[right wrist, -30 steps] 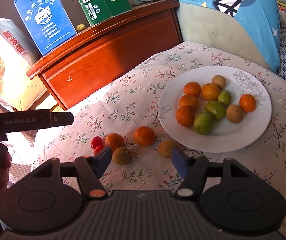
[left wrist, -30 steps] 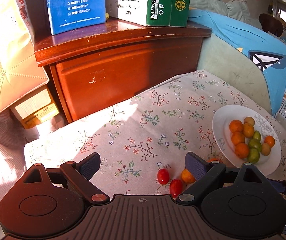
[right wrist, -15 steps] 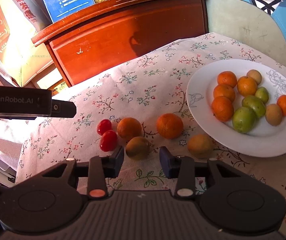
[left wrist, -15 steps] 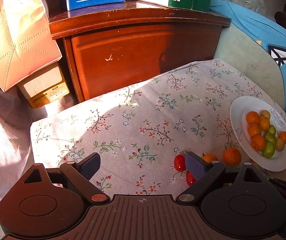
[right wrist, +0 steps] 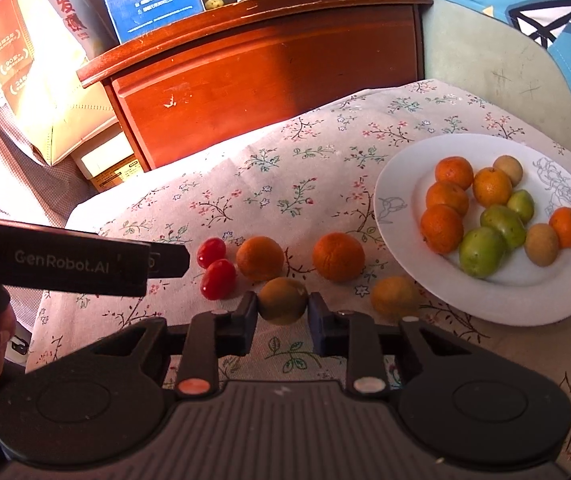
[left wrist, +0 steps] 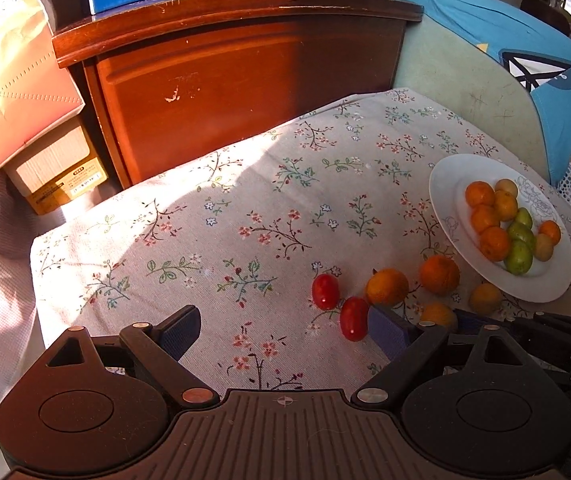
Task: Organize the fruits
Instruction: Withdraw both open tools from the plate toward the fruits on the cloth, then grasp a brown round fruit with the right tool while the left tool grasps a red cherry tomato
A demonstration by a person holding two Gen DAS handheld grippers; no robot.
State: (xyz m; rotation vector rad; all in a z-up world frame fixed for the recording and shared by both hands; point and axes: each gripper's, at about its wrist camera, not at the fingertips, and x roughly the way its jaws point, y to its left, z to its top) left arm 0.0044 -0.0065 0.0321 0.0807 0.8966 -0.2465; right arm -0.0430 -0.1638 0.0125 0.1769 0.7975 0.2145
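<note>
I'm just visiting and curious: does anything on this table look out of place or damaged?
Yes: six fruits lie loose on the tablecloth beside the white plate where the rest are piled, among them two cherry tomatoes. The right claw grips one brownish fruit. The wooden cabinet has a chipped spot.

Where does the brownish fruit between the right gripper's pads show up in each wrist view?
Left wrist view: the brownish fruit sits low right, partly hidden behind the left gripper's right finger, below the two loose oranges.
Right wrist view: low centre, clamped in the right gripper.
Shared landmark: the two cherry tomatoes, left of the fruit in both views.
</note>
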